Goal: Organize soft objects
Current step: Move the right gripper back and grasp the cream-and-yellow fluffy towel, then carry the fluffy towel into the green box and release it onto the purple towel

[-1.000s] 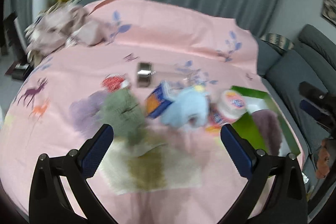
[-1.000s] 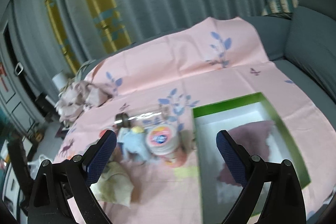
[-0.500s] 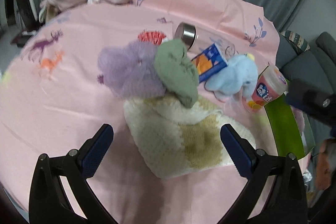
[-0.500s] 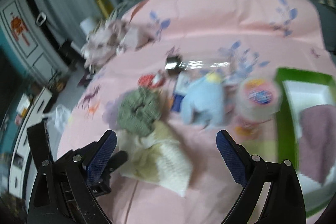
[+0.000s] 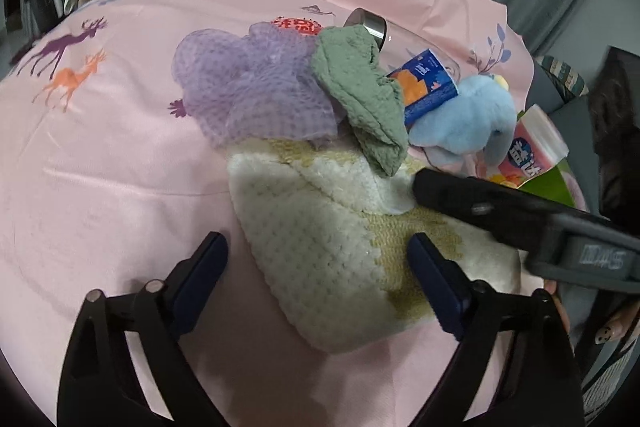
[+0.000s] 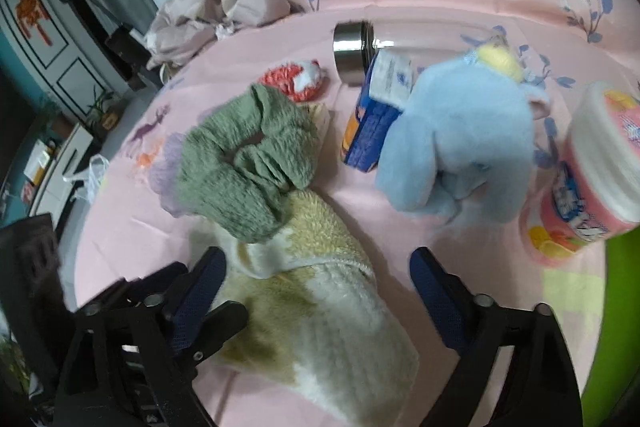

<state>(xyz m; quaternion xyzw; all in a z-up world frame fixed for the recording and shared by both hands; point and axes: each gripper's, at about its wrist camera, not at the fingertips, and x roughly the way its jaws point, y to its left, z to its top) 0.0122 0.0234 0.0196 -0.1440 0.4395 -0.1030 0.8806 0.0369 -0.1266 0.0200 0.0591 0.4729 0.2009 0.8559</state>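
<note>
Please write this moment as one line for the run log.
stage: approaching cream towel | left gripper: open, jaws just narrowing, astride towel | right gripper: open, jaws just narrowing, over towel | green cloth: lies on towel

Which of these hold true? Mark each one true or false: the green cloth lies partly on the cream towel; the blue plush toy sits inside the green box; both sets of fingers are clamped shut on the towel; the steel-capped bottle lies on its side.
1. The green cloth lies partly on the cream towel. True.
2. The blue plush toy sits inside the green box. False: it rests on the pink sheet.
3. Both sets of fingers are clamped shut on the towel. False: the left gripper and right gripper stand open around it.
4. The steel-capped bottle lies on its side. True.
</note>
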